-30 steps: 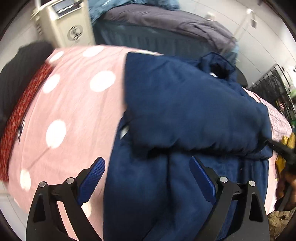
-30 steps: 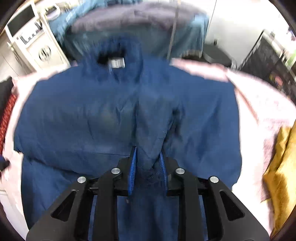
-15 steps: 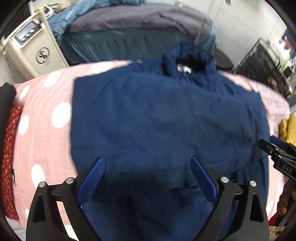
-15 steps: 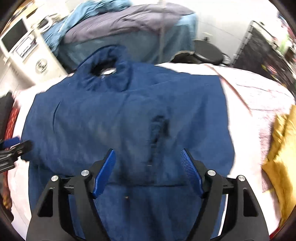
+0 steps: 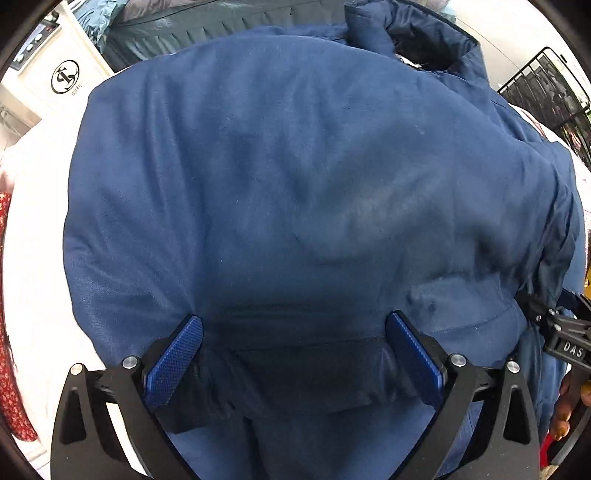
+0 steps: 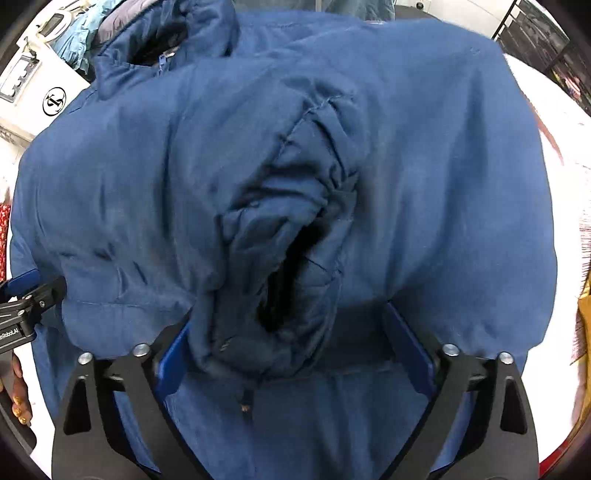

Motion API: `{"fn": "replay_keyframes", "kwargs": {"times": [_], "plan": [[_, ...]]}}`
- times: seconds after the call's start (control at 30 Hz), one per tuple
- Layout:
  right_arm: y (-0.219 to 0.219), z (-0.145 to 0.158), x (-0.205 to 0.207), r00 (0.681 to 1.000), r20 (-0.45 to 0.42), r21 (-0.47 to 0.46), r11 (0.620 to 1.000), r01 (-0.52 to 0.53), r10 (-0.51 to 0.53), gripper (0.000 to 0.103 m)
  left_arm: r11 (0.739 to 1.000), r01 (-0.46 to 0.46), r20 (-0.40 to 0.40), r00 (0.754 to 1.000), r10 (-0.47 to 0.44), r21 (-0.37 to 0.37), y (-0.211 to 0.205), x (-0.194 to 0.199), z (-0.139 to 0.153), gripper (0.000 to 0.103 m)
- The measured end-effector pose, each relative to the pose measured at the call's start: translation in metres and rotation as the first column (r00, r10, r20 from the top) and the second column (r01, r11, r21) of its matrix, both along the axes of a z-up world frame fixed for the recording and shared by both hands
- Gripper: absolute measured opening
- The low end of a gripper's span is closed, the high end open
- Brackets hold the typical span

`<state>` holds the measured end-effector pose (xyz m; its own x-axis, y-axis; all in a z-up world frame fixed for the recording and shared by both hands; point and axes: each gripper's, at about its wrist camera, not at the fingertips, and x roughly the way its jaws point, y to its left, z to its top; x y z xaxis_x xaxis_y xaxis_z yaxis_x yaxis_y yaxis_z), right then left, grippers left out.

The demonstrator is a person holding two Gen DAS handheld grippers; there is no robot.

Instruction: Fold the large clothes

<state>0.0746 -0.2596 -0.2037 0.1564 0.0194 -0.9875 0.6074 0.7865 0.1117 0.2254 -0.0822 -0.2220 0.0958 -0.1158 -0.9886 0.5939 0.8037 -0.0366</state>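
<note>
A large navy padded jacket (image 5: 295, 184) lies spread on a pale bed sheet (image 5: 33, 258), collar at the far side and sleeves folded in over the body. My left gripper (image 5: 295, 354) hangs close above its near fold. Its jaws are opening wide, with fabric below them and no pad pressing on it. In the right wrist view the sleeve's gathered cuff (image 6: 295, 240) lies loose on the jacket (image 6: 443, 184). My right gripper (image 6: 291, 347) straddles it with its jaws opening, and the cuff partly hides the left pad. Each gripper shows at the edge of the other's view.
A white appliance (image 5: 66, 77) with a round logo stands at the far left, beside a bed with dark bedding (image 5: 221, 22). A black wire rack (image 5: 546, 92) is at the far right. Red patterned cloth (image 5: 7, 350) lies at the left edge, yellow cloth (image 6: 585, 314) at the right.
My right gripper let go of the sleeve and opened wide. The left gripper moved from over the dotted sheet to over the jacket. Both sank closer to the fabric.
</note>
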Motion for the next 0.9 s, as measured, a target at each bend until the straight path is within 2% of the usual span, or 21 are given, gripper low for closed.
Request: {"fn": "replay_keyframes", "kwargs": {"times": [0.17,0.33,0.43,0.57,0.67,0.73,0.8,0.9], "plan": [[0.001,-0.007,0.002,1.0,-0.009,-0.019,1.0,0.023,-0.023,0.098,1.0,-0.011,0.026,1.0,0.01,0.011,-0.006,0.0,-0.002,0.098],[0.007,-0.004,-0.012,0.997,0.063,-0.057,0.997,0.05,-0.046,0.098,1.0,-0.022,0.044,0.999,0.022,-0.003,-0.009,-0.006,-0.003,0.098],[0.015,-0.002,-0.026,0.995,0.087,-0.073,0.996,0.054,-0.047,0.098,0.999,-0.022,0.083,0.996,0.024,-0.025,0.001,-0.02,0.001,0.098],[0.022,0.004,-0.033,0.998,0.049,-0.04,0.999,0.037,-0.035,0.098,1.0,0.004,0.091,0.996,-0.002,-0.022,0.009,-0.033,0.007,0.098],[0.022,0.012,-0.037,0.999,0.018,-0.007,0.999,0.035,-0.035,0.097,1.0,0.007,0.094,0.996,-0.005,-0.015,0.014,-0.04,0.015,0.098],[0.025,0.03,-0.046,0.998,0.054,-0.033,0.998,0.046,-0.045,0.097,1.0,0.013,0.12,0.993,-0.01,-0.026,0.014,-0.048,0.025,0.096],[0.035,0.047,-0.06,0.995,0.096,-0.069,0.997,0.031,-0.025,0.097,0.997,0.024,0.159,0.987,-0.011,-0.076,0.024,-0.06,0.043,0.097],[0.048,0.06,-0.084,0.993,0.112,-0.084,0.996,-0.012,0.022,0.097,0.991,0.04,0.18,0.984,-0.016,-0.126,0.044,-0.079,0.059,0.097]]}}
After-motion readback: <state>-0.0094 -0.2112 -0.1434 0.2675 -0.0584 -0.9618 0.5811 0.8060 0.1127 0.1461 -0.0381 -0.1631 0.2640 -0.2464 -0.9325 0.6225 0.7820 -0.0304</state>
